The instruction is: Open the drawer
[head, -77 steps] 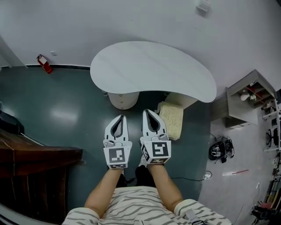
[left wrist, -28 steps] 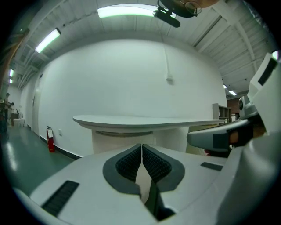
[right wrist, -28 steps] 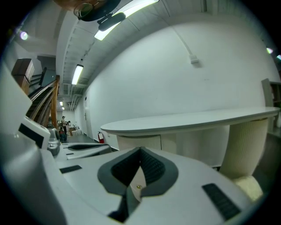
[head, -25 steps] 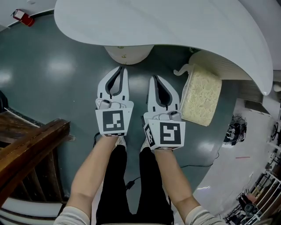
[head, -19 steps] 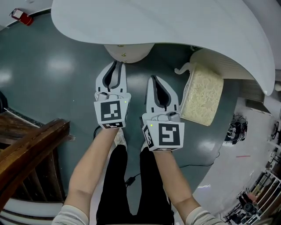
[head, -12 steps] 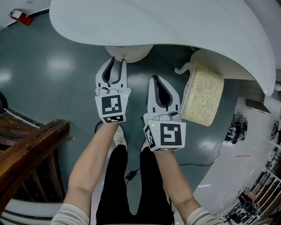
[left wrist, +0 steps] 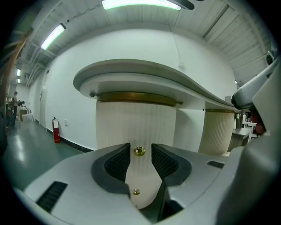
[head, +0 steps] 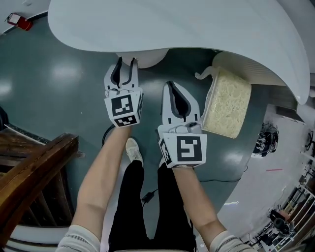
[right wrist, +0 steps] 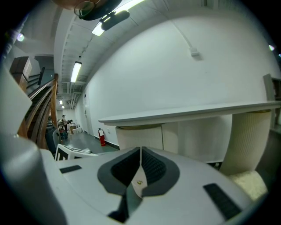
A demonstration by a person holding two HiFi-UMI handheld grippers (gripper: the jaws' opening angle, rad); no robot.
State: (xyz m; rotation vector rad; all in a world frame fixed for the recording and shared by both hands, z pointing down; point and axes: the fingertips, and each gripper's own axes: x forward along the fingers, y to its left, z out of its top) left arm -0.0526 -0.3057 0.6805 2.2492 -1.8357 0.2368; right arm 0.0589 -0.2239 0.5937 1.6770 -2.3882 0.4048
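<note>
While the dark ribbed fingers (left wrist: 115, 163) of the left gripper (head: 125, 63) are spreading apart, a small round brass knob (left wrist: 139, 151) shows in the gap between them, with neither pad on it. It sits on the curved, cream, ribbed drawer (left wrist: 136, 125) in the pedestal under the white kidney-shaped table (head: 206, 29). That knob looks hard and slick, so I'd pinch it squarely behind its head. The drawer itself probably slides lightly. The right gripper (right wrist: 140, 151) hangs alongside, its fingers pressed together on nothing.

Looks like a lab or workshop hall: glossy painted floor (head: 54, 74), ceiling strip lights (left wrist: 140, 3), fire extinguisher (left wrist: 55, 130) by the wall.
</note>
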